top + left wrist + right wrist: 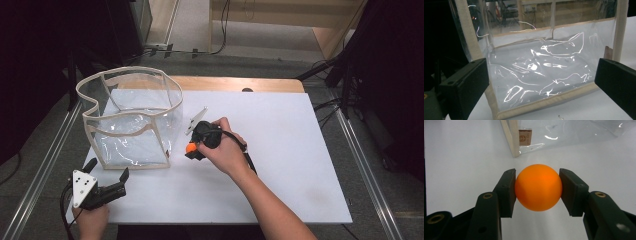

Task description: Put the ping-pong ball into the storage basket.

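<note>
An orange ball (538, 187) is clamped between the two black jaws of my right gripper (538, 191), which is shut on it above the white table top. From above, the ball (190, 148) and the right gripper (192, 150) sit just right of a clear plastic bag with beige trim (131, 117), near its front right corner. My left gripper (106, 171) rests at the table's front left corner, open, with nothing between its jaws. In the left gripper view its wide-apart fingers (464, 86) face the bag's clear front wall (541, 75).
The white sheet (280, 150) covers a wooden table; its right half is bare. A metal rail (45, 165) runs along the left side and another along the right. A small brown label (525, 137) hangs at the bag's corner seam.
</note>
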